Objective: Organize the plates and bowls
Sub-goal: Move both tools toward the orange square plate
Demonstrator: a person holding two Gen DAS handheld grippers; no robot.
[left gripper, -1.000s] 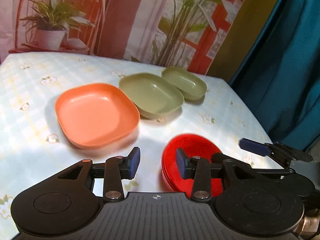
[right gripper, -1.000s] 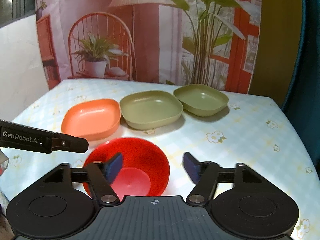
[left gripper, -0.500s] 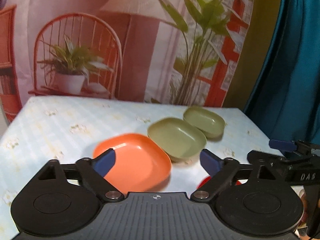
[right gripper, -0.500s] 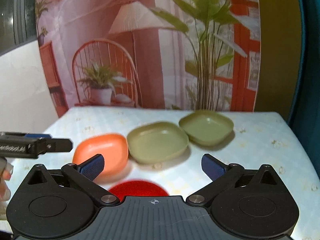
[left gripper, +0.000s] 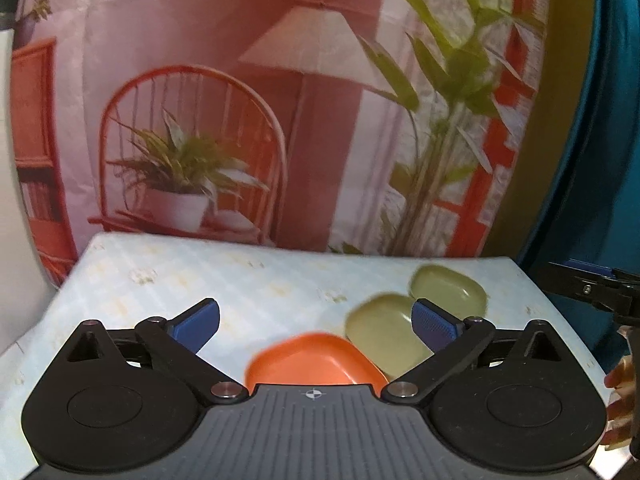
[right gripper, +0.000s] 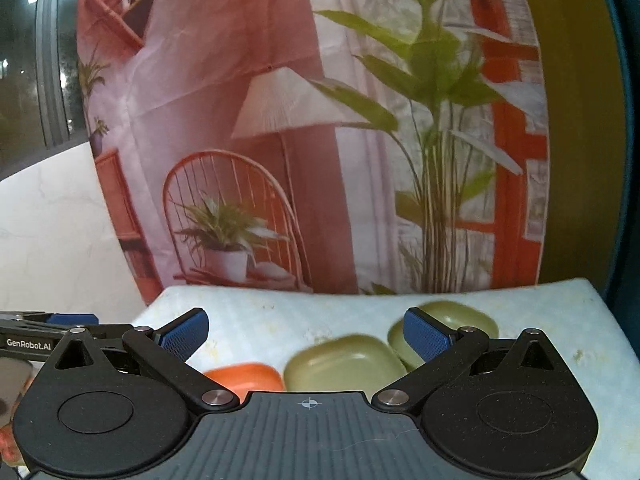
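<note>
On the counter, covered by a pale blue flowered cloth, three rounded-square dishes stand upright in a row that runs diagonally from near left to far right. Nearest is the orange plate, then the first olive-green plate, then the second olive-green plate close to the far right corner; each sits just beside its neighbour, and whether the rims touch cannot be told through the blur. All are shallow, matte and empty, rims up.

Each gripper is spread wide with nothing between its blue pads: the left gripper is still finishing its opening, and the right gripper is fully apart.

A second ago a red bowl lay between them near the counter's front edge; it has dropped out of both views, and the dishes now sit lower in each view, with more of the printed backdrop showing.
</note>
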